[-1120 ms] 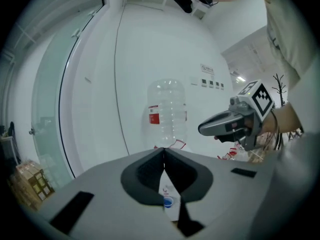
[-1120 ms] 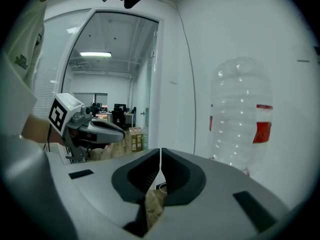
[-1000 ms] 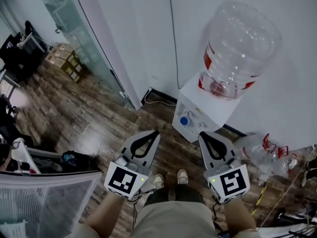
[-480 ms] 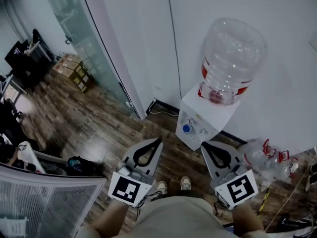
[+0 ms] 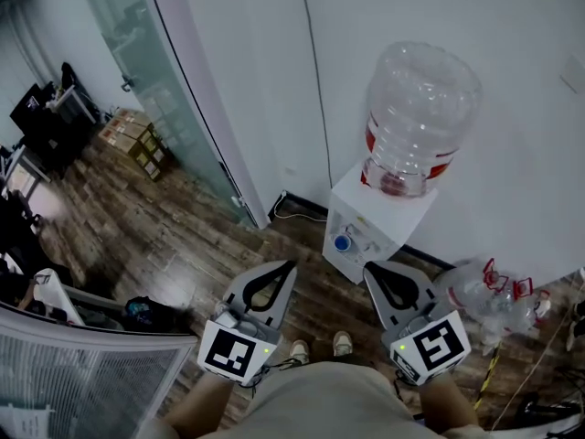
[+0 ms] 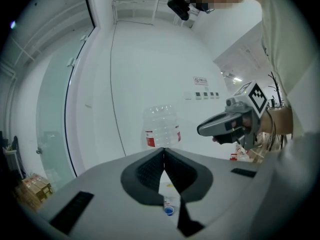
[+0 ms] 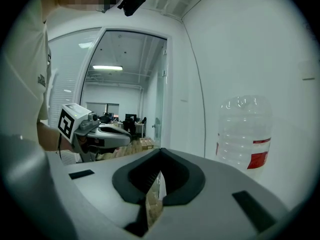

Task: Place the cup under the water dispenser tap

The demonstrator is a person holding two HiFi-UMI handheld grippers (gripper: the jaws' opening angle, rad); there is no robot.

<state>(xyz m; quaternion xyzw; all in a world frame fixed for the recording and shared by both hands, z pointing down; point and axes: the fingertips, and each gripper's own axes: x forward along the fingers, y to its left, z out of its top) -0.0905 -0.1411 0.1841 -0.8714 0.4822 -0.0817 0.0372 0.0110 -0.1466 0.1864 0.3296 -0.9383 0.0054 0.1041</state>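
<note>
A white water dispenser (image 5: 370, 230) stands against the wall with a large clear bottle (image 5: 418, 117) on top. Its blue tap (image 5: 341, 242) faces me. No cup shows in any view. My left gripper (image 5: 292, 264) and right gripper (image 5: 366, 268) hover side by side just in front of the dispenser, both shut with nothing between the jaws. In the left gripper view the jaws meet (image 6: 164, 149) below the bottle (image 6: 162, 126), and the blue tap (image 6: 169, 211) shows through the gap. The right gripper view shows its shut jaws (image 7: 160, 150) with the bottle (image 7: 245, 134) to their right.
Empty clear bottles with red handles (image 5: 489, 291) lie on the wooden floor right of the dispenser. A glass door (image 5: 155, 90) and cardboard boxes (image 5: 132, 140) are at the left. A white mesh panel (image 5: 82, 382) stands at the lower left. A cable (image 5: 292, 210) runs along the wall.
Both grippers have lifted a little together and stay shut. The head view has shifted, so the dispenser's bottle sits lower in the picture.
</note>
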